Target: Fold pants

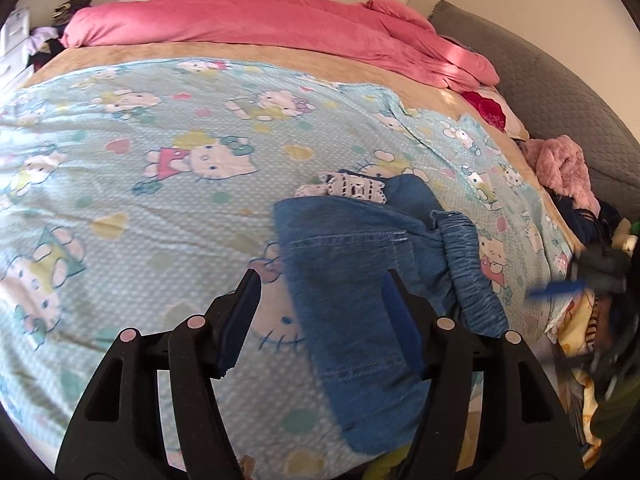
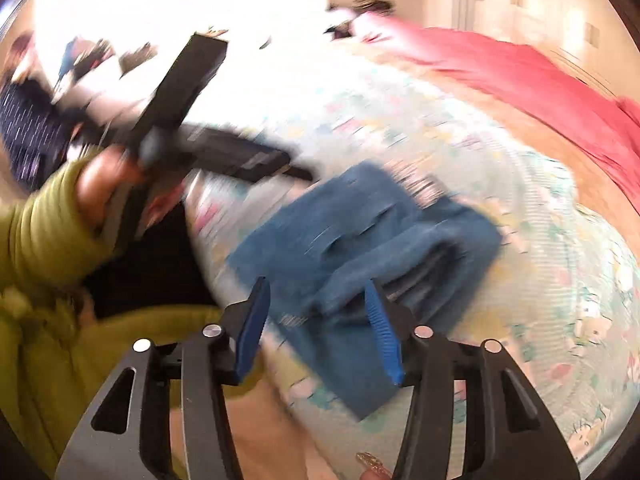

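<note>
Blue denim pants (image 1: 360,264) lie folded in a compact bundle on the Hello Kitty sheet (image 1: 160,184), their elastic waistband (image 1: 472,272) on the right. A white patterned piece pokes out at the far end. My left gripper (image 1: 320,284) is open and empty, jaws wide, hovering above the near left edge of the bundle. In the right wrist view, blurred by motion, the pants (image 2: 360,240) lie ahead of my right gripper (image 2: 316,292), which is open and empty above their near end. The left gripper (image 2: 208,148) shows there too, held by a hand in a green sleeve.
A pink duvet (image 1: 260,24) is heaped along the far side of the bed. A grey headboard (image 1: 560,88) and a pile of clothes with a pink fluffy garment (image 1: 560,168) sit at the right. White drawers (image 1: 12,48) stand far left.
</note>
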Action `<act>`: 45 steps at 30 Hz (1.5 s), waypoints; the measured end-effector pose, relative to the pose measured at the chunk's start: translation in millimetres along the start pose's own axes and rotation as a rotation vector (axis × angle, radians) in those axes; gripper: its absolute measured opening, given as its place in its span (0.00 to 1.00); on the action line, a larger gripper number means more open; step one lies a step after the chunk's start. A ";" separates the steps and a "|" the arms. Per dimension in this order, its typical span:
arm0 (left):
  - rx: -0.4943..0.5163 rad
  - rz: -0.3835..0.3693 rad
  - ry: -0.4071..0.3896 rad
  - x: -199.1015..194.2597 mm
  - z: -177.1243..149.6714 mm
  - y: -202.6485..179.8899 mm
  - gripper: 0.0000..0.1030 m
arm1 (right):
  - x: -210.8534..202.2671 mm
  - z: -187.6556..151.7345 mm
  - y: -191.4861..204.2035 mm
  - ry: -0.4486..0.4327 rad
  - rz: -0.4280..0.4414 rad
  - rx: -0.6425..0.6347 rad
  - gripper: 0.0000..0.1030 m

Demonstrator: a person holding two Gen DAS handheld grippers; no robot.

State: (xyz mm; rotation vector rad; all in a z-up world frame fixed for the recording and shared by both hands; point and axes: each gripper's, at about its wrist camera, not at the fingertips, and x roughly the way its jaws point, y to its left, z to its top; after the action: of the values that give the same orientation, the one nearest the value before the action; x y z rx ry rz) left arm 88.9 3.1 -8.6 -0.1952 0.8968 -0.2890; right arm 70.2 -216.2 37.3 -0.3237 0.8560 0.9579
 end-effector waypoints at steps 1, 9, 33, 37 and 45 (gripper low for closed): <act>0.000 0.002 -0.002 -3.4 -2.6 1.5 0.53 | -1.6 5.9 -8.2 -0.014 -0.015 0.028 0.49; 0.038 -0.004 0.020 -13.9 -27.1 -9.0 0.52 | 31.8 58.8 -51.5 0.008 -0.069 0.114 0.49; 0.105 -0.026 0.131 17.6 -47.5 -38.9 0.57 | 127.3 73.1 -87.5 0.192 -0.207 0.105 0.42; 0.104 -0.029 0.115 13.0 -45.0 -39.8 0.60 | 81.9 67.8 -96.8 0.065 -0.210 0.198 0.58; 0.102 -0.013 0.062 -1.5 -37.9 -38.4 0.72 | 13.5 35.3 -98.6 -0.075 -0.240 0.309 0.73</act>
State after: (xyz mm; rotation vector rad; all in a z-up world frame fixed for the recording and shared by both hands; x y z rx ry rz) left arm 51.7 -34.3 -19.7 -0.0978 0.9402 -0.3538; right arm 172.3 -242.6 38.1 -0.1197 0.8609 0.6001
